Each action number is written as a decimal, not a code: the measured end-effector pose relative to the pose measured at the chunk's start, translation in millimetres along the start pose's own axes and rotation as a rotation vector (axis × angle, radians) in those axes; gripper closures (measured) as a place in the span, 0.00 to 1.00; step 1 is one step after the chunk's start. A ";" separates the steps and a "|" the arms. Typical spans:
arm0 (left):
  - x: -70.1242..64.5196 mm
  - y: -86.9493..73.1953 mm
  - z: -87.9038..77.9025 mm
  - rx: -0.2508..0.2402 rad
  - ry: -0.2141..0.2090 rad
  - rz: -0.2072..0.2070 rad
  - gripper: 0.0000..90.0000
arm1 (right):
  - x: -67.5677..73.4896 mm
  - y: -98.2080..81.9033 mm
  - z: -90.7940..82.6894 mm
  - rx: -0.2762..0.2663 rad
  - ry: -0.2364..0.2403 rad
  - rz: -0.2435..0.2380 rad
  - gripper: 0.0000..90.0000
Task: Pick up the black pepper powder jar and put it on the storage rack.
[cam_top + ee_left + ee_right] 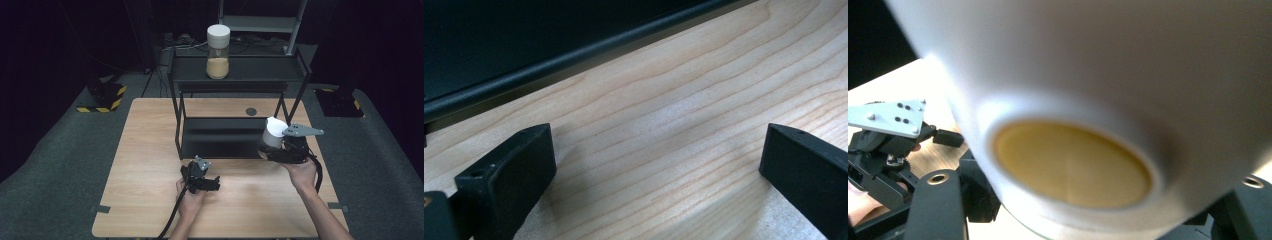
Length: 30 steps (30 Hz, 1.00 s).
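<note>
The desk (150, 150) carries one black rack (235, 80). There are two jars. One jar (218, 50) stands on the rack's top shelf. My right tongs (272, 147) squeeze the other jar (272, 134), tilted above the desk beside the rack, so close its white lid blurs. My left tongs (207, 182) rest wide open, holding nothing.

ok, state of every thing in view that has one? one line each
white-lidded clear jar in the right gripper: lifted off the table, tilted, lid on
right gripper: shut on that jar
left gripper: open, nothing between its jaws, low over the wooden table
white-lidded glass jar of tan powder: upright on the black metal shelf rack, lid on
</note>
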State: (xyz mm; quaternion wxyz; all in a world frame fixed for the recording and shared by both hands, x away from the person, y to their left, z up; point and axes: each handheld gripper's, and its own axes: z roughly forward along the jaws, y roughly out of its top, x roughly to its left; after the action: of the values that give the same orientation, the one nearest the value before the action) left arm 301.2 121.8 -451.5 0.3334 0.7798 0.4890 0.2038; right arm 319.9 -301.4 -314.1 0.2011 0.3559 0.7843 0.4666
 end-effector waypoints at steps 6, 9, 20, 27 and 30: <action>0.0 0.0 0.0 0.000 0.000 0.000 0.02 | -0.8 13.2 -0.8 0.005 -0.010 -0.002 0.34; 0.0 0.0 0.0 0.000 0.000 0.000 0.02 | -2.6 16.6 -2.6 -0.001 -0.010 0.002 0.34; 0.0 0.1 0.0 0.000 0.000 0.000 0.02 | -16.0 44.1 -19.1 -0.041 -0.013 0.041 0.34; 0.0 0.1 0.0 0.000 0.000 0.000 0.02 | -19.2 60.5 -26.5 -0.058 -0.021 0.045 0.34; 0.0 0.1 0.0 0.000 0.000 0.000 0.02 | -22.1 67.6 -29.0 -0.067 -0.020 0.056 0.34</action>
State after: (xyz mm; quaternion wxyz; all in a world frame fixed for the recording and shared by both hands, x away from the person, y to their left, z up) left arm 301.2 121.7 -451.5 0.3335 0.7797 0.4892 0.2037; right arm 340.9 -313.9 -241.3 0.2075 0.3754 0.7558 0.4948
